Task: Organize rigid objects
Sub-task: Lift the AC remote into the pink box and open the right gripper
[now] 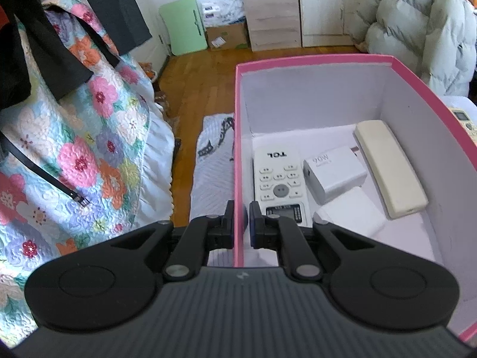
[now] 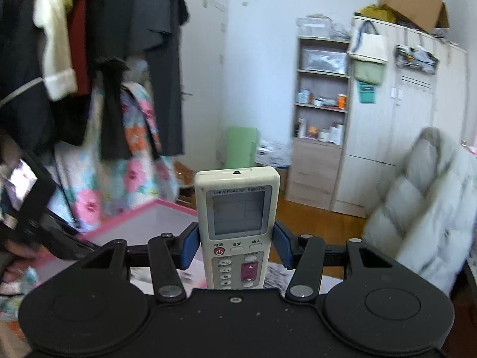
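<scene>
Pink box (image 1: 238,161) on quilted bedding (image 1: 208,161), wooden floor (image 1: 193,83), wardrobe (image 2: 417,119) behind.

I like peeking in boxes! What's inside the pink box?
Inside the pink box: a TCL remote, a white charger, a cream case. The gripper hides the near corner.

Left wrist view: sits close above the pink box (image 1: 238,149), tilted steeply down along its near wall, open interior filling the right half.

Right wrist view: sits higher, facing nearly level across the room toward the shelf unit (image 2: 322,89); box (image 2: 149,211) low at left.

Shared: the box, floral quilt (image 1: 74,137) (image 2: 140,149), white puffer coat (image 1: 417,29) (image 2: 423,208), green board (image 1: 184,26) (image 2: 241,146).
</scene>
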Tool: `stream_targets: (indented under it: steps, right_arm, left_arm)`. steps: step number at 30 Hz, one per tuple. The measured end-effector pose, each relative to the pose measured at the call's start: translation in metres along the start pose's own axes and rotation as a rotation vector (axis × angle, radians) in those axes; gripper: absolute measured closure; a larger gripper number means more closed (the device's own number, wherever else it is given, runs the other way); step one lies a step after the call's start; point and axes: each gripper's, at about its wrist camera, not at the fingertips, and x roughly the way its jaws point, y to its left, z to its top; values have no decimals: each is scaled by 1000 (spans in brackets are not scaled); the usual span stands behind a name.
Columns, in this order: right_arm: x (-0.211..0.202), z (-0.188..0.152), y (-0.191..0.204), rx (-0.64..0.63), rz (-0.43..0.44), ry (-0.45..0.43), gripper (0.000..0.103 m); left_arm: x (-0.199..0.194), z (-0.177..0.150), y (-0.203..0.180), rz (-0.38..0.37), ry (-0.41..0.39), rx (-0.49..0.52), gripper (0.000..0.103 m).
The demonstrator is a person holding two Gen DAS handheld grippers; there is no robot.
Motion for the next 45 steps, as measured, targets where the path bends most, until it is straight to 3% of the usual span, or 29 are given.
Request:
stream_targets:
  steps: [6,9,14,22,28,34,38,40,45]
  right_arm:
    - [1,8,19,69,176,5,45]
    - [14,6,27,92,217,66,45]
    - [38,-8,41,109,189,202,45]
    - [63,-16,66,-15,128,333,45]
    - [111,-19,64,-42,123,479,45]
    - [151,-24,68,-85,77,535,45]
    - [146,-19,70,-94,64,460,42]
    - [127,-10,62,-60,73,381,35]
    - [70,1,21,68,62,225,35]
  left_arm:
    - [-4,-6,6,-35,-15,-13,97]
    - [-6,-9,7,-46,-27,-8,97]
    - [-7,-13,10,-77,-50,-21,98]
    - [-8,-17,12,-95,-58,-12,98]
    - [-9,-19,9,-87,-63,-8,98]
    - [-10,-20,8,-77,-70,-11,98]
    - [-12,-21,7,-72,-73,-10,98]
    - [-12,-21,6,-68,-72,-11,98]
    - [-12,-20,1,-40,-72,4,98]
